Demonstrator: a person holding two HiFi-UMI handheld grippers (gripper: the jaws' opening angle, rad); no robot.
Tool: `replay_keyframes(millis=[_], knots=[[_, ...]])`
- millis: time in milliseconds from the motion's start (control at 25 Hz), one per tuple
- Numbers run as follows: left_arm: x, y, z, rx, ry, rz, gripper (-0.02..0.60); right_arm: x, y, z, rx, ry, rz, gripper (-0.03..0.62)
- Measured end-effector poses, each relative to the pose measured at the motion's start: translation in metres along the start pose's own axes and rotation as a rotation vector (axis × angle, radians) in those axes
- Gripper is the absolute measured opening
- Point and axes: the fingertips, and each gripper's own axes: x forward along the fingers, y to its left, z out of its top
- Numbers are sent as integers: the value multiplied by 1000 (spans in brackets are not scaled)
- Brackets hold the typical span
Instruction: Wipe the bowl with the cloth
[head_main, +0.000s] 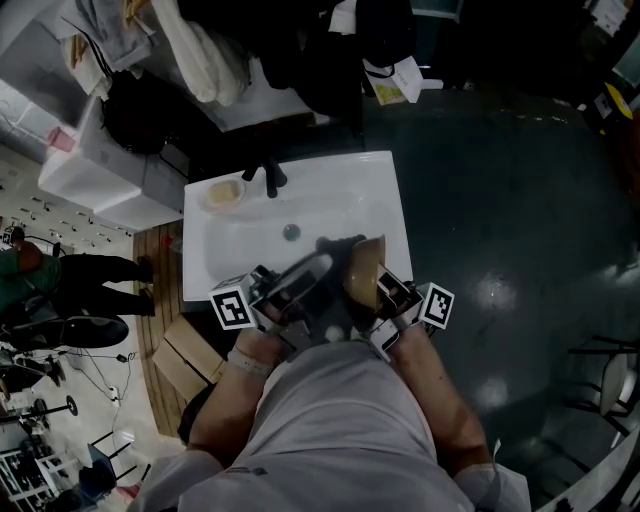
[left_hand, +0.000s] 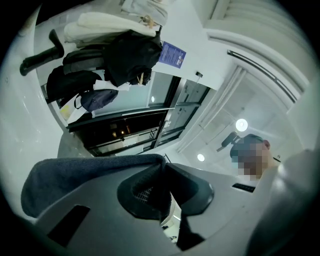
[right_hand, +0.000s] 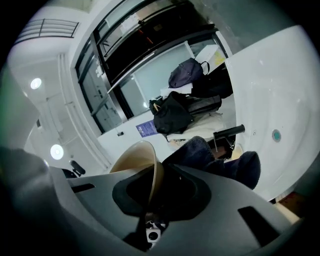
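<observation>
One white sink (head_main: 395, 200) below bowl (head_main: 362, 265) and cloth (left_hand: 75, 175), dark glossy floor (head_main: 500, 200), perhaps bags (right_hand: 174, 114)

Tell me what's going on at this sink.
A person stands at a white sink with a gripper in each hand. The left gripper is shut on a dark blue-grey cloth. The right gripper is clamped on the rim of a tan bowl, held on edge over the basin's near side. The cloth sits right beside the bowl; whether it touches it can't be told.
</observation>
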Motion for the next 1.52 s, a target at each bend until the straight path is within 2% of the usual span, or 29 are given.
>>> replay_keyframes(millis=[120,320,400,520,840,1040,1360,1520], knots=[[-1,3,7,147,24,87,41,-2,1,5,-173,7,-90,60],[-7,16,10,510,144,294,41,-10,12,28,-592,-36,-276,60],[-11,22,11,610,177,363,41,-17,15,38,-691,-74,-335,60],[-17,28,13,716,203,440,41,-23,23,47,-844,-100,-402,60],[-29,38,16,829,227,516,41,-24,44,57,-1238,-75,-521,60],[-37,46,18,884,235,549,41,-19,45,57,-1418,-22,-583,60],[-48,50,28,936,219,594,41,-9,38,54,-1509,11,-639,60],[-52,49,33,937,204,589,41,-5,37,55,-1542,10,-655,60]])
